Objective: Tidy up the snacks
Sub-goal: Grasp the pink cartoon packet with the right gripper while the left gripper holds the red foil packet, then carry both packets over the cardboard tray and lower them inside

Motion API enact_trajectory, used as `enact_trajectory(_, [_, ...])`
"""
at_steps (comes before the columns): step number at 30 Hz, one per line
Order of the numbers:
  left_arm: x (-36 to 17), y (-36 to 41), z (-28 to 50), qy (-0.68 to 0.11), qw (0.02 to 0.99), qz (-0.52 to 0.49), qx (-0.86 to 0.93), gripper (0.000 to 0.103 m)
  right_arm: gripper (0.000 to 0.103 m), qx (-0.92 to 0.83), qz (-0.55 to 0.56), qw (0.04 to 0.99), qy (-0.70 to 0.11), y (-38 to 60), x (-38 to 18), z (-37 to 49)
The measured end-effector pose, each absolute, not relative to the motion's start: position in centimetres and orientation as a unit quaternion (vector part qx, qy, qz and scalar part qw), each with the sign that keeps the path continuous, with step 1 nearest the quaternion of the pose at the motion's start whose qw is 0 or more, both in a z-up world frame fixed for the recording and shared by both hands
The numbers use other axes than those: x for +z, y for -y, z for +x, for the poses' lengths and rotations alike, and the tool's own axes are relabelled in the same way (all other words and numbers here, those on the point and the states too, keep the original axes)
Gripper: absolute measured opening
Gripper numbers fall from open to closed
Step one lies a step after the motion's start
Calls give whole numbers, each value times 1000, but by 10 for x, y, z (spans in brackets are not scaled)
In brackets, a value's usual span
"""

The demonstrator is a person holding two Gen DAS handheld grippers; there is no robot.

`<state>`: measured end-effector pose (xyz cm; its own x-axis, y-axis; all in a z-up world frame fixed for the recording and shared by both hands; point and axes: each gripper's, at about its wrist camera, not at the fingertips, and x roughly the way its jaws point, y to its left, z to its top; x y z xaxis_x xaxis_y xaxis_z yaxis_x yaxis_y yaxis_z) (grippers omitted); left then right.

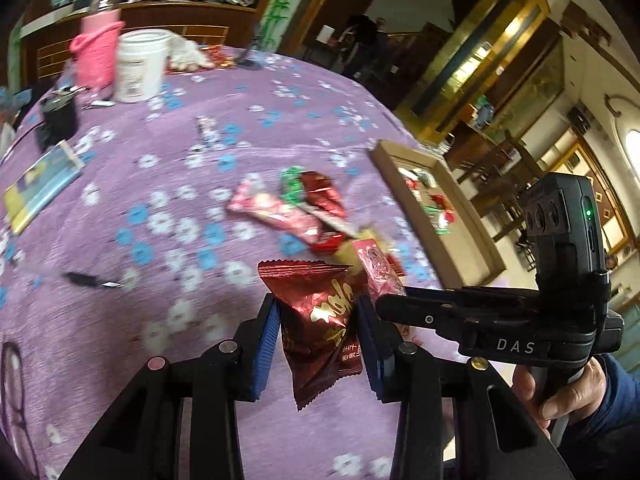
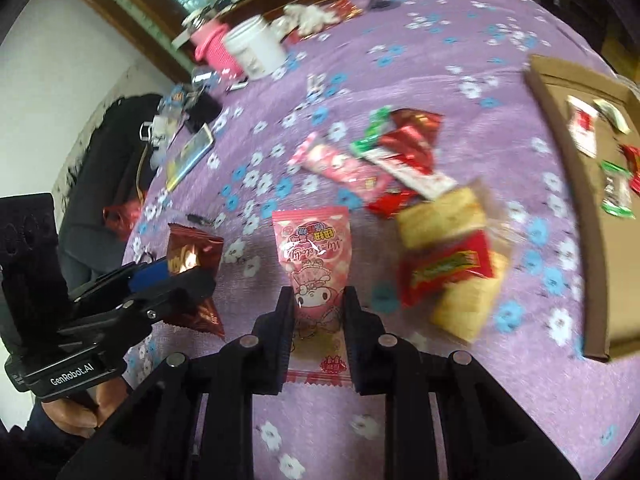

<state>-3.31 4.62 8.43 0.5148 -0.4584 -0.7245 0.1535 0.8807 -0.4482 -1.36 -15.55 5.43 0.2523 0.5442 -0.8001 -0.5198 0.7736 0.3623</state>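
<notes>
- Left gripper (image 1: 316,332) is pinching a dark red foil packet (image 1: 320,320), lifted clear of the purple cloth (image 1: 160,160).
- Right gripper (image 2: 318,308) is clamped on a pink cartoon pouch (image 2: 314,256), also held up.
- Cardboard tray (image 2: 576,184) sits off to the right with a few snacks in it already.
- Probably best to carry both over level, keep the two packets apart, and let go low inside the tray walls.

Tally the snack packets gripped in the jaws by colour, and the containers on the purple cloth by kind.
Dark red packet: 1
Pink packet: 1
Pink basket: 1
White tub: 1
Cardboard box: 1
Total: 5
</notes>
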Motion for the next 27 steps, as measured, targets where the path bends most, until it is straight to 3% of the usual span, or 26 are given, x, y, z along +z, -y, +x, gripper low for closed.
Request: enact_trajectory(27, [117, 138, 13, -467, 838, -98, -264, 40, 22, 285, 128, 820, -479, 343, 79, 40])
